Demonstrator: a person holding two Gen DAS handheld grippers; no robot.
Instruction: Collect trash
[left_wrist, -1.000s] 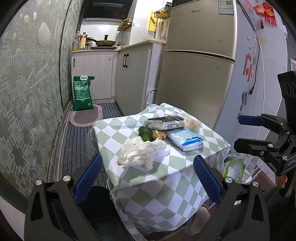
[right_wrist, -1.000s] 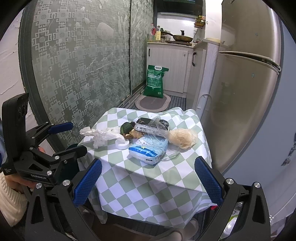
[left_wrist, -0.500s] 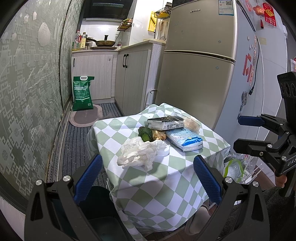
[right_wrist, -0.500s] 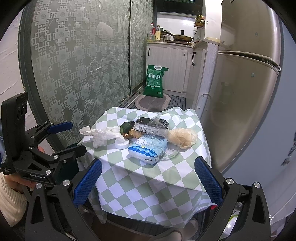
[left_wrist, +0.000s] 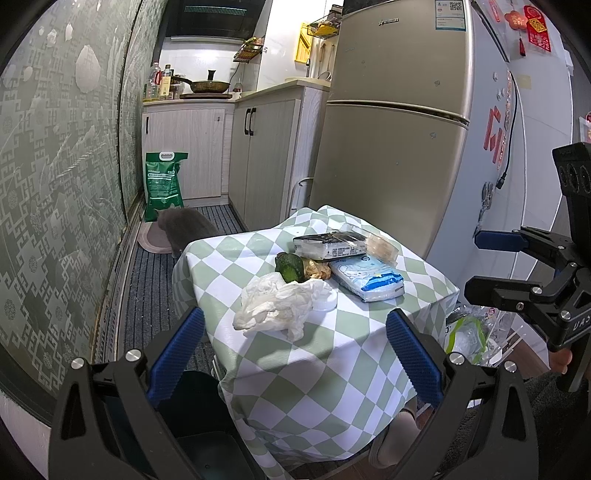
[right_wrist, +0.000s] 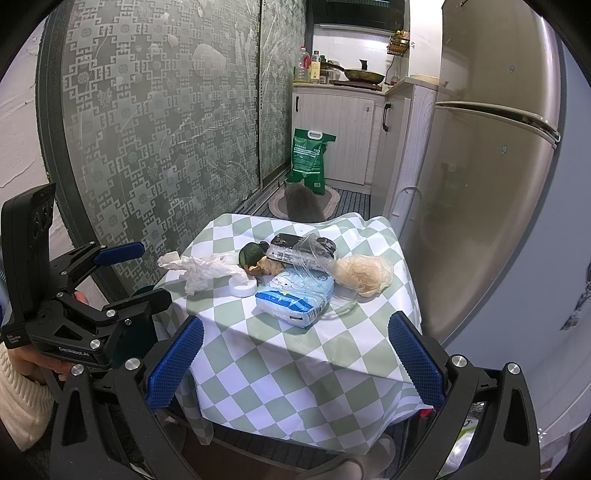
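Note:
A small table with a green-and-white checked cloth (left_wrist: 332, 354) (right_wrist: 295, 354) holds the trash: crumpled white tissue (left_wrist: 280, 306) (right_wrist: 201, 267), a white lid (right_wrist: 242, 287), a green peel (left_wrist: 289, 266) (right_wrist: 251, 253), a blue-and-white packet (left_wrist: 365, 277) (right_wrist: 293, 297), a black-and-white wrapper (left_wrist: 328, 245) (right_wrist: 301, 251) and a clear bag with brownish content (right_wrist: 364, 275). My left gripper (left_wrist: 295, 354) is open and empty, short of the table's near edge. My right gripper (right_wrist: 295, 360) is open and empty, also short of the table.
A dark bin (left_wrist: 195, 424) stands on the floor below the left gripper. A clear plastic bag (left_wrist: 469, 332) lies right of the table. A gold fridge (left_wrist: 391, 147) stands behind. A grey cat (left_wrist: 184, 227) (right_wrist: 304, 201) is on the floor by a green sack (left_wrist: 164, 181).
A grey cat has walked into the aisle behind the table, near the green sack. Both grippers and the trash have stayed where they were.

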